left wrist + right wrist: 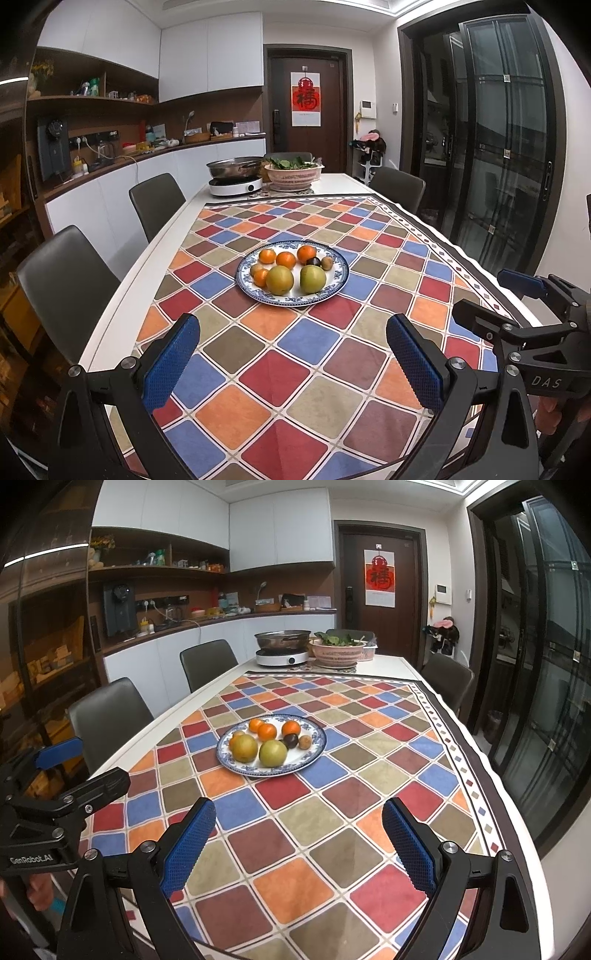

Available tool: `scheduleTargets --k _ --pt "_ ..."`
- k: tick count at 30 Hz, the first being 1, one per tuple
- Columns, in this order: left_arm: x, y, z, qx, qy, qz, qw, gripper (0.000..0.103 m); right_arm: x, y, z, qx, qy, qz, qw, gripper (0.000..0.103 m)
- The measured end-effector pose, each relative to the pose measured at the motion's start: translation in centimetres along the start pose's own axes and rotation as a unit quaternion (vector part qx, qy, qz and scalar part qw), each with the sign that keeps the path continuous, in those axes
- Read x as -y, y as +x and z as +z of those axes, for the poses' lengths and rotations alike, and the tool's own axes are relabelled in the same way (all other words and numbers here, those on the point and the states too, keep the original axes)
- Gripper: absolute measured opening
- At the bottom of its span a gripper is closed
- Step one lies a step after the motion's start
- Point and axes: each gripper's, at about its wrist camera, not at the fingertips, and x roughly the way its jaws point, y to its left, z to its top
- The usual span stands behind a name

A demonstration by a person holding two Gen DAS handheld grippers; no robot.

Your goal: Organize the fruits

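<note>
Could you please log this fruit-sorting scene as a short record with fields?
surface: table with a chequered cloth
plate: blue-rimmed, mid-cloth, holding all the fruit
large fruit: two green-yellow ones at the near side
small fruit: four oranges, one dark fruit, two small brown ones
left gripper: jaws open, empty, short of the plate
right gripper: jaws open, empty
far end: pan on cooker, basket of greens

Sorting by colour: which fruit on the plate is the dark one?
The small dark purple fruit, lying between the far-right orange and a small brownish fruit; all others are orange, green-yellow or brownish.
</note>
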Motion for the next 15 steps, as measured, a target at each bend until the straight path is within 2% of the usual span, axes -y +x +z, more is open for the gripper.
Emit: scheduleTargets --k 15 --pt "-0.38 0.21 -0.35 -0.005 -0.004 -0.002 1.0000 0.103 -0.07 0.04 0.02 -0.001 0.000 -0.001 1.000 0.092"
